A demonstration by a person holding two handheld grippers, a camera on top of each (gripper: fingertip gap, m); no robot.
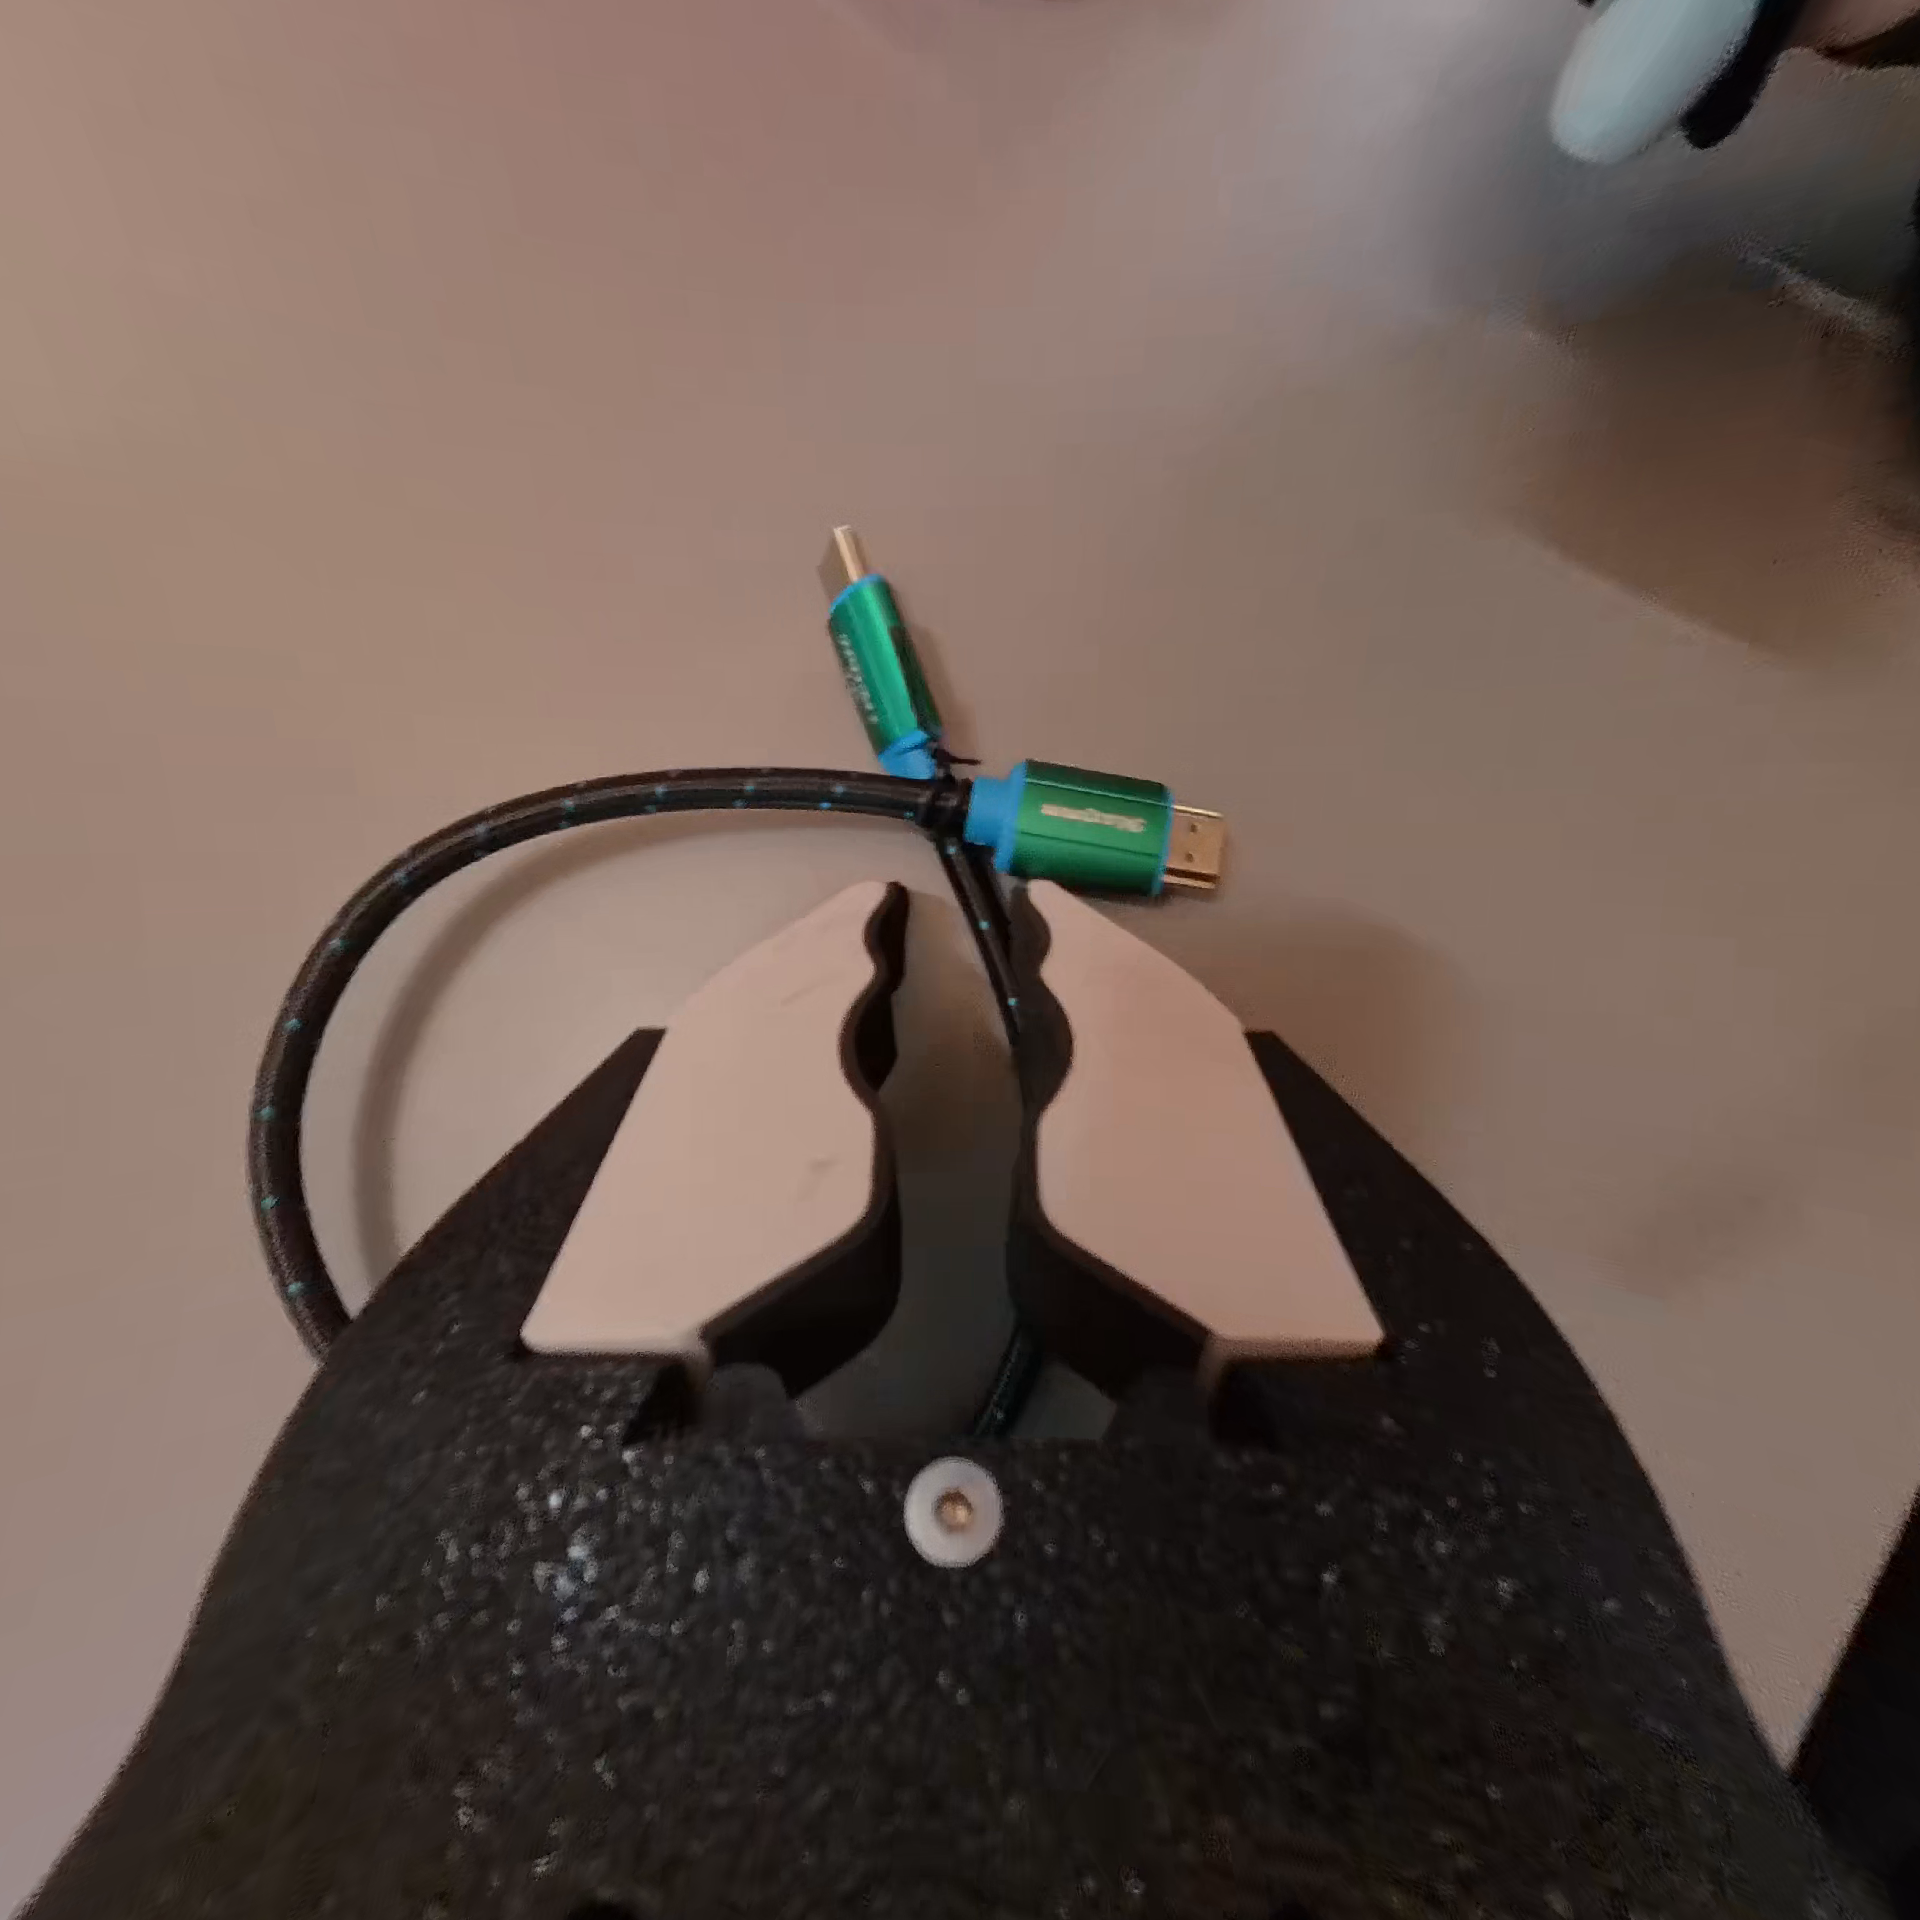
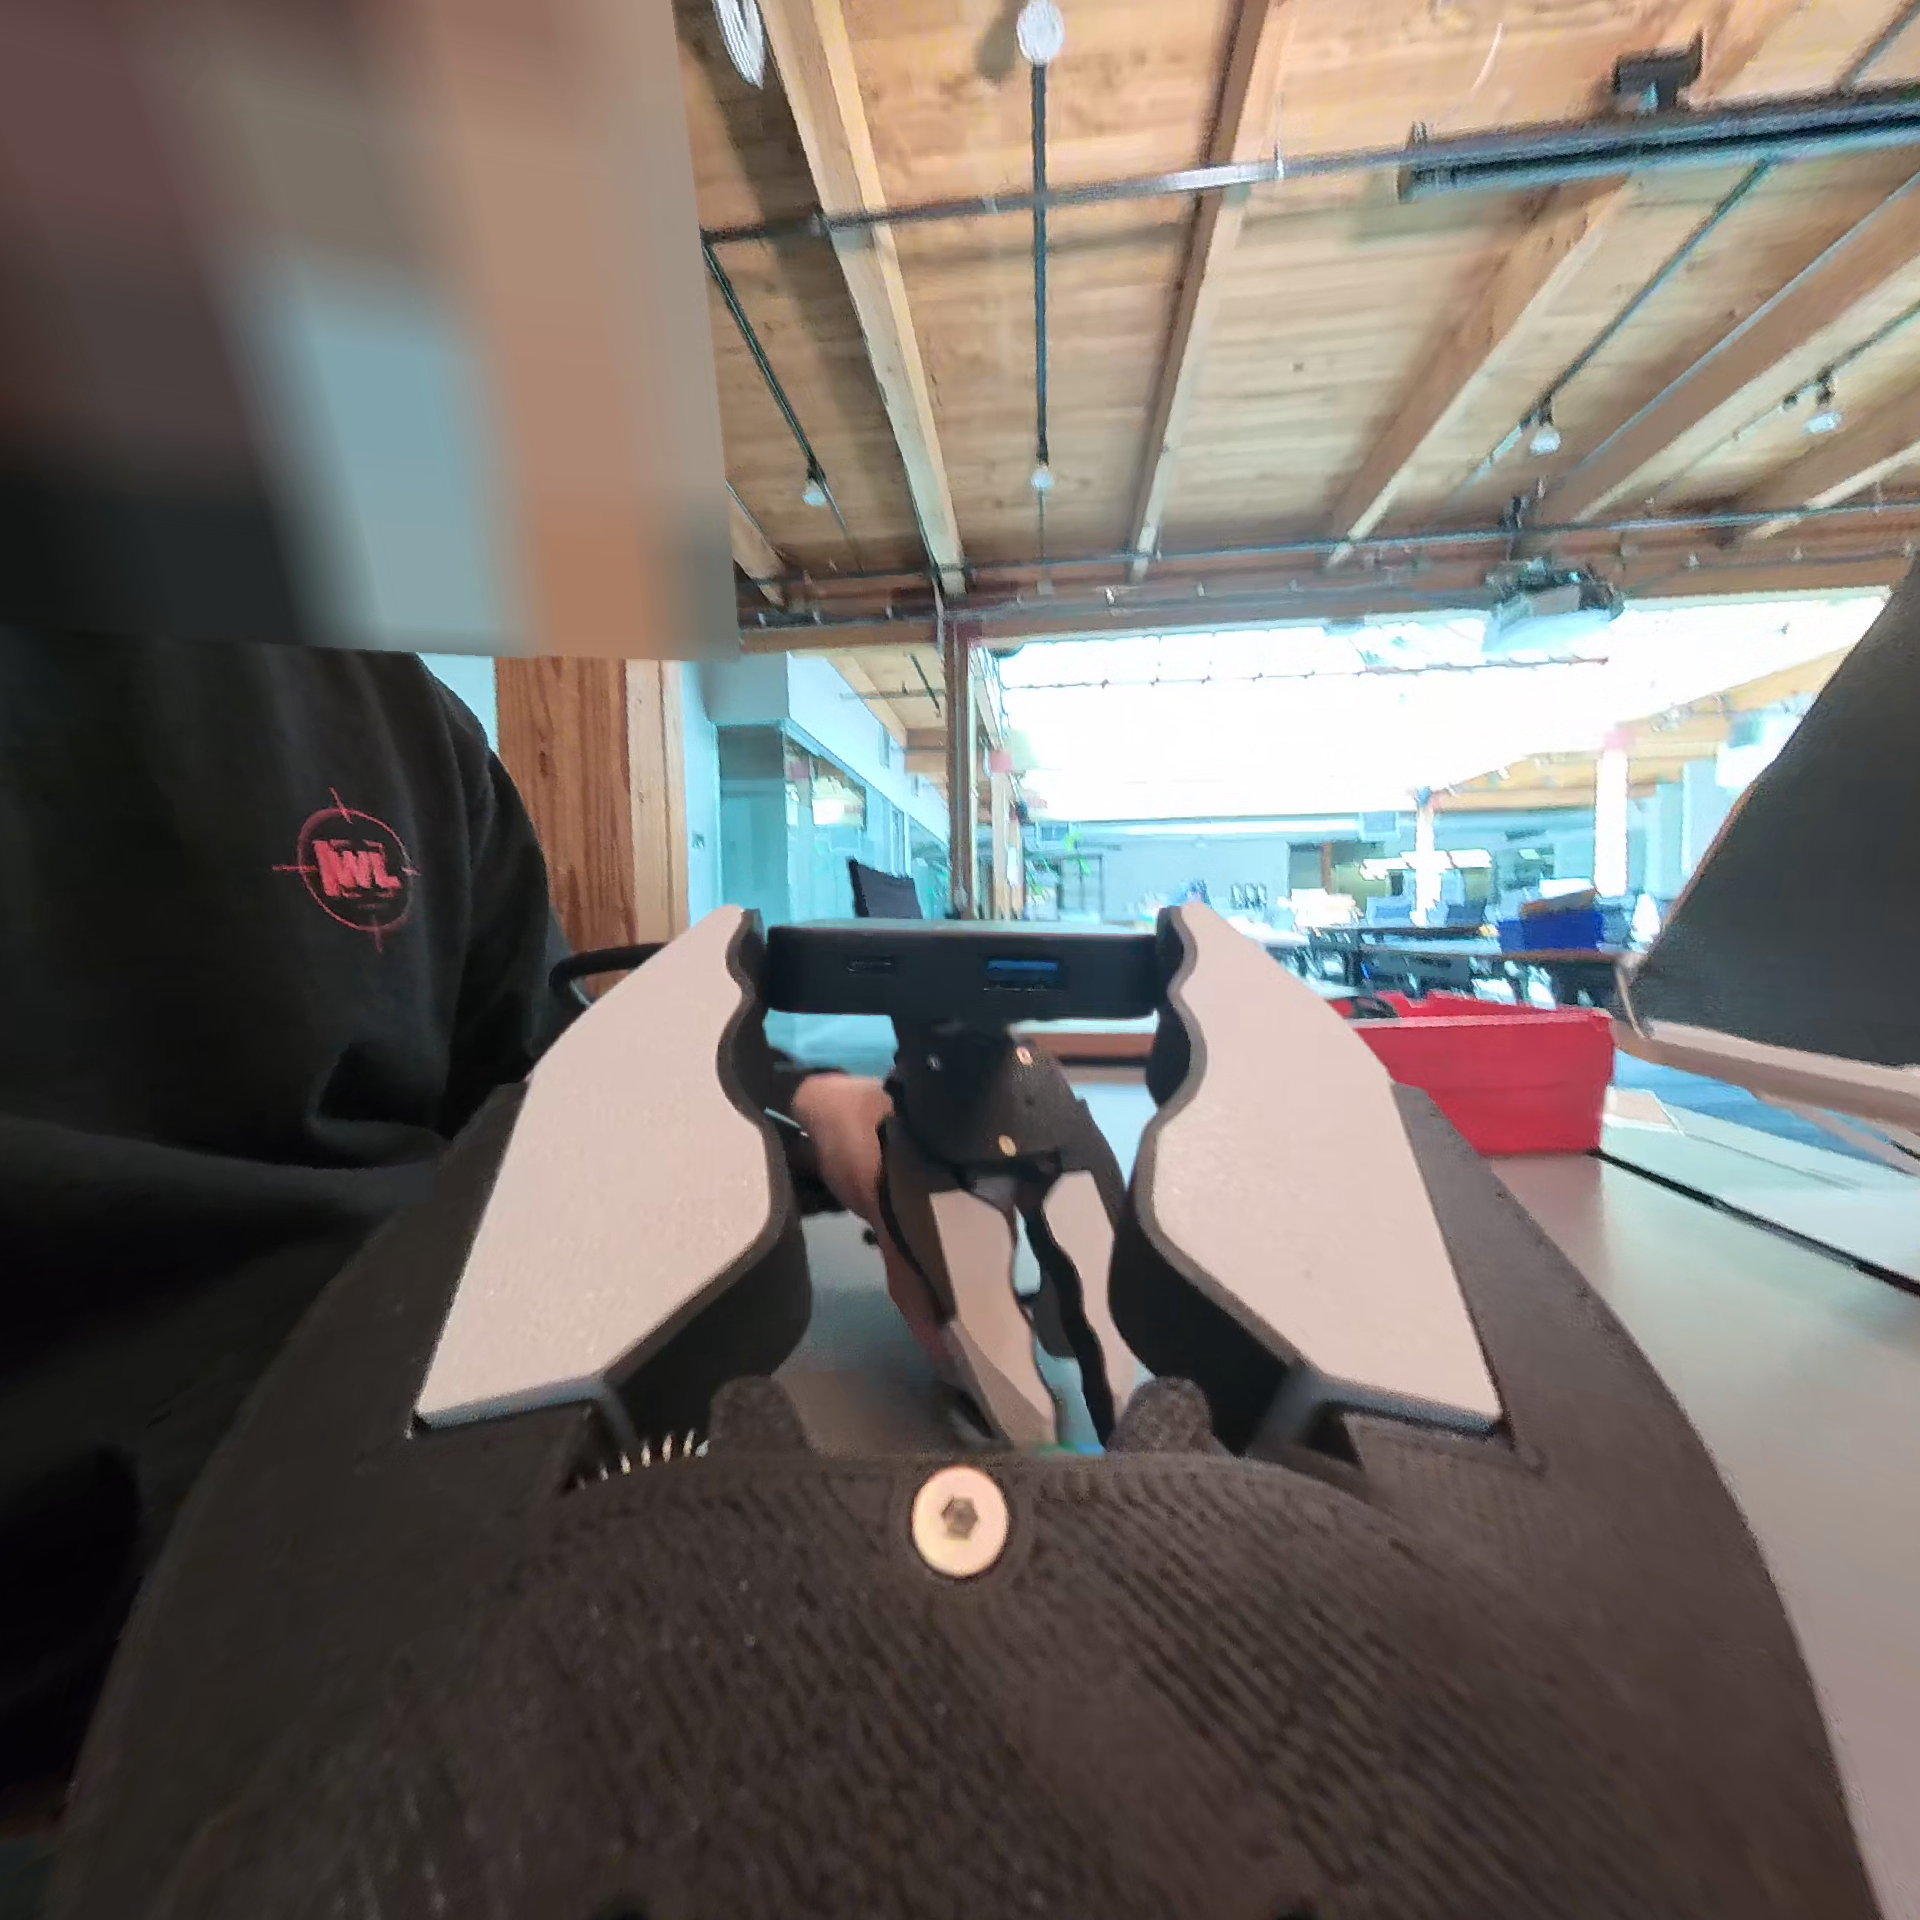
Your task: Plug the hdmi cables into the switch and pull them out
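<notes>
A black braided HDMI cable [image 1: 343, 987] lies looped on the beige table [image 1: 416, 416]. Its two green plugs cross: one [image 1: 1091, 826] points right, the other [image 1: 883, 665] points away. My left gripper [image 1: 956, 914] hangs over the cable, jaws slightly apart, with the cable running between the fingers close to the right one. It also shows in the right wrist view [image 2: 1060, 1429], pointing down at the table. My right gripper [image 2: 961, 956] is shut on the black switch [image 2: 925, 992], holding it level in the air by its two ends, ports facing the camera.
A person in a black sweatshirt [image 2: 260, 987] sits at the left, a hand [image 2: 842, 1143] on the left gripper. A red bin [image 2: 1486, 1070] stands on the table at the right. A dark slanted object [image 2: 1818, 883] is at the right edge.
</notes>
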